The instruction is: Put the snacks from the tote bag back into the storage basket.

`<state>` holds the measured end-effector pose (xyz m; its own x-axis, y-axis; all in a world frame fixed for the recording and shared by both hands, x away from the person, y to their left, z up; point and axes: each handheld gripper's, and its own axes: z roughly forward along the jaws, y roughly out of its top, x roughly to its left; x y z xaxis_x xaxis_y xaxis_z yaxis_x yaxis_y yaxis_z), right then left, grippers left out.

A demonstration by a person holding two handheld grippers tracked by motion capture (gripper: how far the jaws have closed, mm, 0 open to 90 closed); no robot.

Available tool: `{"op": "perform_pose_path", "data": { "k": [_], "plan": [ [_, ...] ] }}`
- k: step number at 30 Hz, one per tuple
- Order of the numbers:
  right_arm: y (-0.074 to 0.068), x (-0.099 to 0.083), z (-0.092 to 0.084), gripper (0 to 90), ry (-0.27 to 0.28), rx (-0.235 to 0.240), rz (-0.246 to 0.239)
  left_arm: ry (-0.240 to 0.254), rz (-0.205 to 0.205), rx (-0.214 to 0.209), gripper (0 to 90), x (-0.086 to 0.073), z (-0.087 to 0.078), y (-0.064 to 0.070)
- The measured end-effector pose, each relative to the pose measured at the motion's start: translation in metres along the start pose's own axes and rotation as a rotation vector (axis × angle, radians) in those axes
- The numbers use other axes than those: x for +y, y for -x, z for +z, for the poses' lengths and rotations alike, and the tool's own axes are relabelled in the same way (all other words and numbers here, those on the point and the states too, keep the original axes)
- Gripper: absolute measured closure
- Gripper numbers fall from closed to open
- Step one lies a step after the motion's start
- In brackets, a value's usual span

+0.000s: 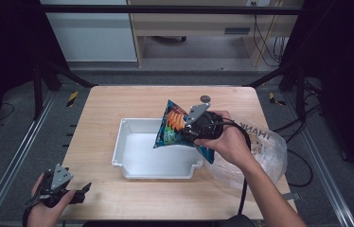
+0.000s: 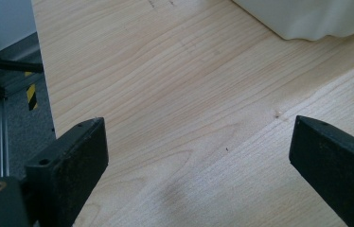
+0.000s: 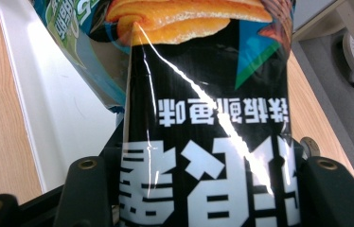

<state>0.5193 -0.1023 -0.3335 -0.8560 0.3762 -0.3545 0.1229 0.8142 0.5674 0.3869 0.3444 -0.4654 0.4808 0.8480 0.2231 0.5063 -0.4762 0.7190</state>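
A snack bag (image 1: 172, 126), blue and black with orange chips printed on it, hangs tilted in the air over the right part of a white tray (image 1: 128, 158). The right tongs (image 1: 195, 130) grasp it: in the right gripper view the bag (image 3: 208, 142) fills the gap between the two black jaws, its printed characters upside down, with the tray's pale inside (image 3: 66, 109) beneath. The person's right hand (image 1: 229, 142) wraps the tool from the right. Just behind that hand, a clear plastic bag (image 1: 267, 151) with printed lettering lies on the wooden surface (image 1: 104, 109), at its right edge. A small dark round object (image 1: 205, 98) sits near the far edge. The left tongs (image 1: 83, 189) rest released at the near left corner, held by the left hand (image 1: 47, 210); the left gripper view shows the jaws spread wide over bare wood (image 2: 180, 109).
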Motion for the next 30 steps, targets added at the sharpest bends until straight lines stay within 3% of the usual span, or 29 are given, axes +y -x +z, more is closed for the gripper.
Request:
{"op": "perform_pose_path", "data": {
  "k": [30],
  "plan": [
    [-0.012,0.017,0.016,43.1,0.01,0.021,-0.037,-0.007,-0.005,-0.011,4.8,0.0,0.001,-0.001]
  ]
}}
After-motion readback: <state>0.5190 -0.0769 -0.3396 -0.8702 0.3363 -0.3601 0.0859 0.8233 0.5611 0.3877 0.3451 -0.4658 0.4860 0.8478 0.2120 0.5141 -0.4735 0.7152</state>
